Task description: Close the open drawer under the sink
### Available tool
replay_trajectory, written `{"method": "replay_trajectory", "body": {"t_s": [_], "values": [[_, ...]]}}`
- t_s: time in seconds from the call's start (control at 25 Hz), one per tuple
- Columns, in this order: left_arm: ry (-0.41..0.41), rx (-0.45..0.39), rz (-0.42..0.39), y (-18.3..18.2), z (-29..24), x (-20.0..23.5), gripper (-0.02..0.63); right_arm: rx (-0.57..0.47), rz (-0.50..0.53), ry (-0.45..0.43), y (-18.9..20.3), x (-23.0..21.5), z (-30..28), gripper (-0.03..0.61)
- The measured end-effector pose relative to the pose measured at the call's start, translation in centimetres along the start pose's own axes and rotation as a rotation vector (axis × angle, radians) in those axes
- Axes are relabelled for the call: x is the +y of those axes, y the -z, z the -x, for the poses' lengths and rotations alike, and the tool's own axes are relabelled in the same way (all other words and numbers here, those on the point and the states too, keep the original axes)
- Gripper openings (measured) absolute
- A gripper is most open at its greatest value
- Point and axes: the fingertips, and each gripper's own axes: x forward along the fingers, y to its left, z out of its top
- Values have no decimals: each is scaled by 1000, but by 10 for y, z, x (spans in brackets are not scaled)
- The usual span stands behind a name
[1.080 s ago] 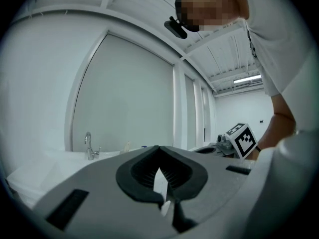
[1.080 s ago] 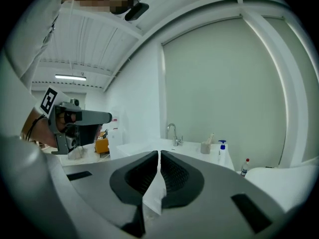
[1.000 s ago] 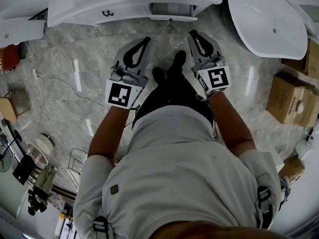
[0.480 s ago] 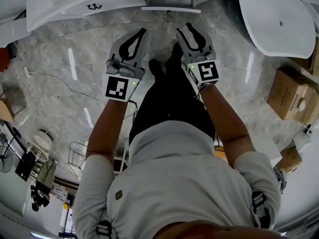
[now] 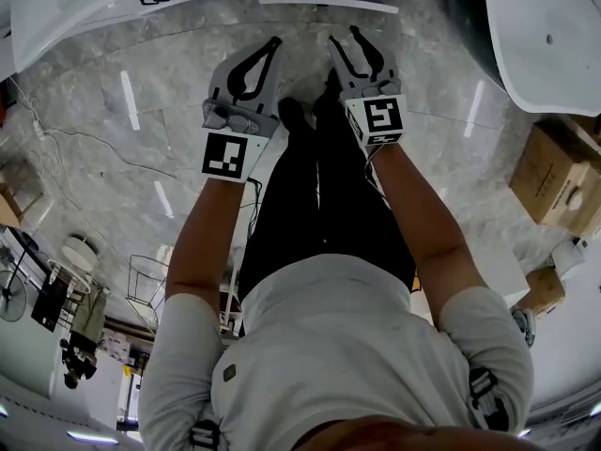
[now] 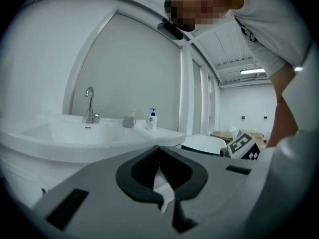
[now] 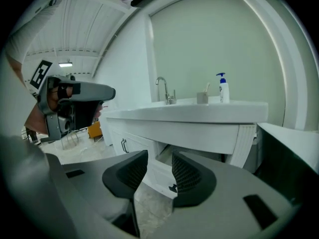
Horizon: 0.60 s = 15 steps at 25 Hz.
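You face the sink [image 7: 199, 114] with your left gripper [image 6: 159, 149] pressed tip to tip on nothing and your right gripper [image 7: 159, 157] freshly opened, jaws spread and empty, as the drawer [image 7: 160, 176] juts open beneath the basin, ahead of both, untouched.

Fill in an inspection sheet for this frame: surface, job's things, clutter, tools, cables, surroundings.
Surface: grey marble floor, glossy.
Job's things: drawer under the sink, pulled out.
Clutter: cardboard boxes at right; wire rack at left.
Tools: left tool shut, empty; right tool open, jaws have just been opening, nothing between them; neither touches the drawer.
Cables: thin cable across the floor at left.
Surroundings: second white basin at upper right; soap bottle on the sink top.
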Motion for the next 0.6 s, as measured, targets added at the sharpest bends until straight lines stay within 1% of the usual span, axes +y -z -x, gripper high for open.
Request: {"method": "replay_trajectory", "body": {"t_s": [0.08,0.16,0.32,0.6], "values": [[3,11,13,21,-9,3,9,15,-7,8,21,-4,-15,160],[1,25,2,41,-18,6,9,24,-12,18,41,-9,-30,161],[-18,21,3,69,-29,8,9,55,-18,37,80,-14,-48,166],[-32,21,16,111,-43,13,9,75,-57,88,122,-27,-78,169]]}}
